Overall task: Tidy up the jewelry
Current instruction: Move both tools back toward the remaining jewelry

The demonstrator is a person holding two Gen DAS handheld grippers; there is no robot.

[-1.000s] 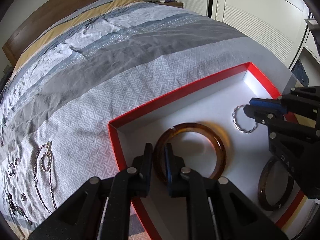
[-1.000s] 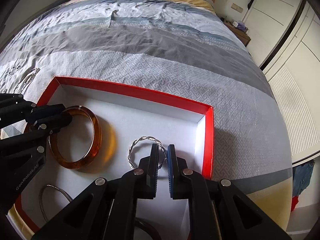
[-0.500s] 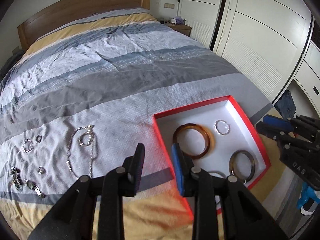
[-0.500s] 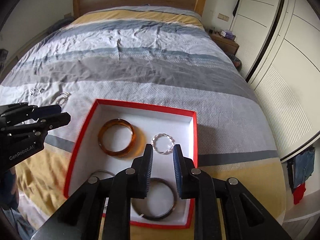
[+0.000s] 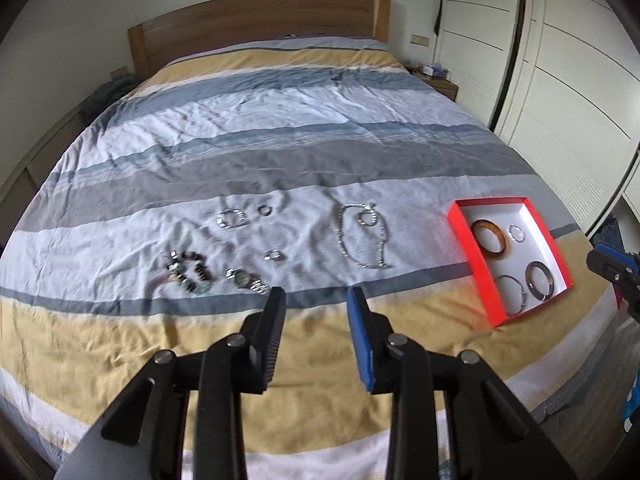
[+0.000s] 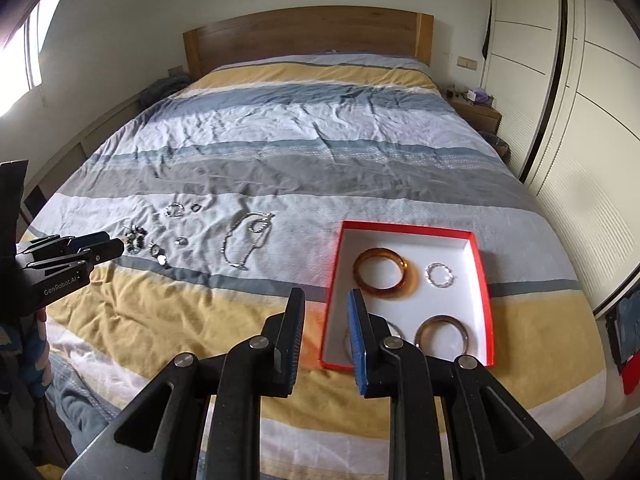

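Both cameras sit behind their own fingers, raised above the foot of the bed [image 5: 280, 152] and looking down its length toward the headboard [image 5: 256, 20]. The left wrist view stands well back, over the left half of the bedspread, with the red box [image 5: 478, 268] small and far to its right. The right wrist view stands nearer that box [image 6: 334, 300], which lies just beyond its fingers. Both views share the box, the loose jewelry [image 6: 244, 244] on the cover, the headboard and the wardrobe doors [image 6: 580, 80]. Each view catches the other tool at its edge.
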